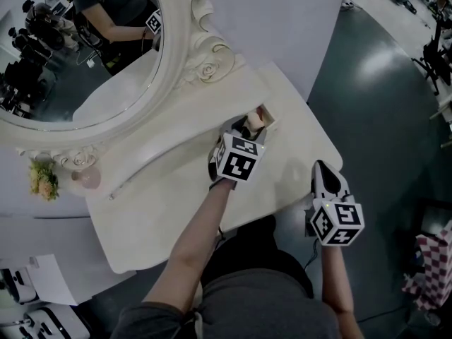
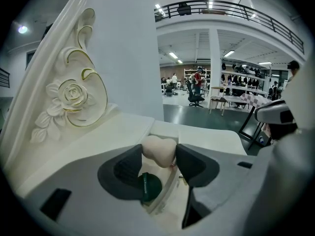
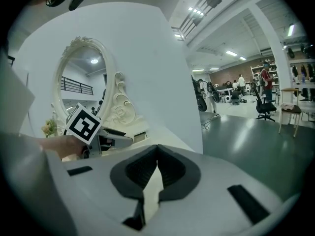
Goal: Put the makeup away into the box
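A beige heart-shaped makeup sponge (image 2: 158, 150) sits squeezed between the dark pads of my left gripper (image 2: 160, 157). It hangs just over the white box (image 2: 169, 182), where a dark green round item (image 2: 147, 187) lies inside. In the head view, my left gripper (image 1: 248, 128) reaches to the far right of the white dressing table (image 1: 169, 210), with the sponge (image 1: 259, 119) at its tip. My right gripper (image 1: 325, 174) hovers off the table's right edge, and in its own view the right gripper (image 3: 157, 150) has its jaws shut on nothing.
A large oval mirror (image 1: 85, 55) in an ornate white frame (image 1: 205, 55) stands at the table's back left. Small yellow flowers (image 1: 42, 179) and a pink item (image 1: 86, 178) sit at its foot. Dark floor drops away right of the table.
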A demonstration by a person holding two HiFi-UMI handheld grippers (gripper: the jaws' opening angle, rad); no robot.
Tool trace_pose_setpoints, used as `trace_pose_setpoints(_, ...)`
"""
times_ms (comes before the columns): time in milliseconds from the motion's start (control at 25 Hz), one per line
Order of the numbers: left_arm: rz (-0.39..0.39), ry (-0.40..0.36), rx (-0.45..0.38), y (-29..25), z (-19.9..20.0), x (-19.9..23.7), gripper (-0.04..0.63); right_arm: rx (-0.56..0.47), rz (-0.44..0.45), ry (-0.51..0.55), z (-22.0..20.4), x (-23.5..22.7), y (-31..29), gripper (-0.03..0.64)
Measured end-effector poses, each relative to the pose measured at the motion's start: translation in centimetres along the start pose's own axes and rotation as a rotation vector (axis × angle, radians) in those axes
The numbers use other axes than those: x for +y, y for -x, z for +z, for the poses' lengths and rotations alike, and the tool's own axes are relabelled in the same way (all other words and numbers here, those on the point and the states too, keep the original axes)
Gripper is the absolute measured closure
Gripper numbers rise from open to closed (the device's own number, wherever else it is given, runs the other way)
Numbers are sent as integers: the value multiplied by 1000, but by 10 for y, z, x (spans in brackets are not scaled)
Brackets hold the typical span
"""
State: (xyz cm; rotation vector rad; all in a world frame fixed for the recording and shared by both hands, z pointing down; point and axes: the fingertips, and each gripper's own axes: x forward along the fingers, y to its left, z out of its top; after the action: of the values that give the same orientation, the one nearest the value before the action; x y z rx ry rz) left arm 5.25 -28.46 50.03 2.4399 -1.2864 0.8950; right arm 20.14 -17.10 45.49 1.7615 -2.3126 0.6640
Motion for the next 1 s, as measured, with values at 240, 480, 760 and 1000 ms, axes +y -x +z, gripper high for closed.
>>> trace_pose_setpoints(240, -12, 5, 12, 0, -1, -1, 383, -5, 1, 2, 0, 3, 2, 614)
trace_pose_setpoints(480, -15, 19, 26, 1, -5, 1, 383, -6, 0, 7, 1, 4, 4, 614)
trace_pose_setpoints(760, -21, 56, 53, 4, -8, 5, 381, -9, 5, 11, 2, 8, 5, 614)
trace_pose_setpoints(1000, 5, 42, -12, 12, 2, 9, 380, -14, 11, 14, 3, 10, 6, 613)
